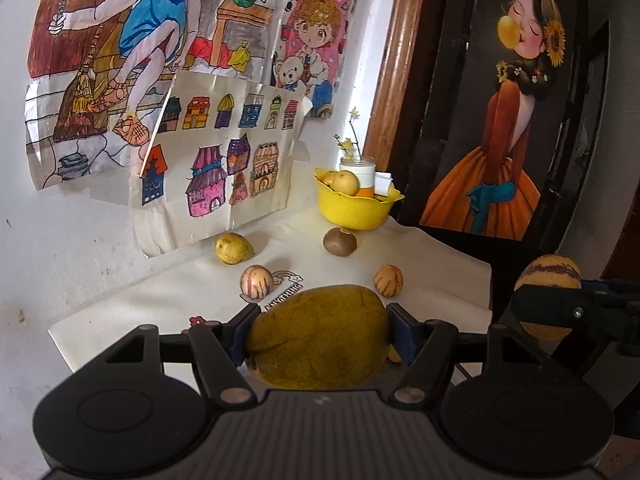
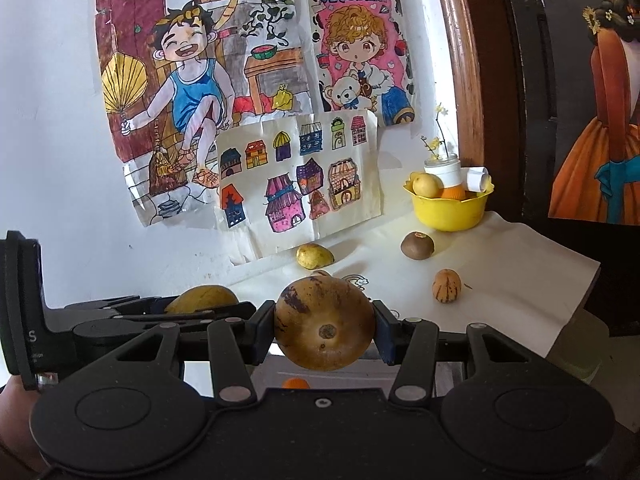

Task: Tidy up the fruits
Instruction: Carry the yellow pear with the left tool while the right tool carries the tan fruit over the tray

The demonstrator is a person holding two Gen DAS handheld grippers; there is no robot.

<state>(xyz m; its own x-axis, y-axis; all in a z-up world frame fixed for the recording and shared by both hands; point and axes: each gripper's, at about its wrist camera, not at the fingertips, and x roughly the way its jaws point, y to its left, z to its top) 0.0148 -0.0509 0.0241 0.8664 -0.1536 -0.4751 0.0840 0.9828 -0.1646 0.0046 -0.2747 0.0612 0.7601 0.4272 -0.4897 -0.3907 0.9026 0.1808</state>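
A: Start at the left. What has the left gripper (image 1: pixel 318 334) got?

B: Its fingers (image 1: pixel 240 334) are clamped on a mango (image 1: pixel 318 332), one blue pad on each end, held above the near edge of the surface (image 1: pixel 436 256).

A: And on the white cloth beyond it?

B: From the left: a small yellow mango (image 1: pixel 233 248) close to the wall, just under the taped drawing of houses (image 1: pixel 224 152). Nearer the camera is a pale striped melon (image 1: pixel 256 282), beside a rainbow sticker (image 1: pixel 286 278). Behind that and to the right sits a brown kiwi (image 1: pixel 340 241), just in front of the bowl. A second striped melon (image 1: pixel 388 279) lies near the right edge, well apart from the first.

A: The bowl?

B: The yellow bowl (image 1: pixel 354 210) stands in the far corner, with a pale round fruit (image 1: pixel 346 182) and something orange in it. A white jar (image 1: pixel 358 168) with yellow flowers stands by it; whether it is in the bowl or behind, I cannot tell.

A: And the right gripper (image 2: pixel 324 326)?

B: Its fingers (image 2: pixel 384 334) grip a larger striped melon (image 2: pixel 324 324), brownish with purple streaks, its stem scar facing the camera. In the left view that fruit hangs off the right edge of the surface. Both grippers are side by side, neither fruit touching the cloth.
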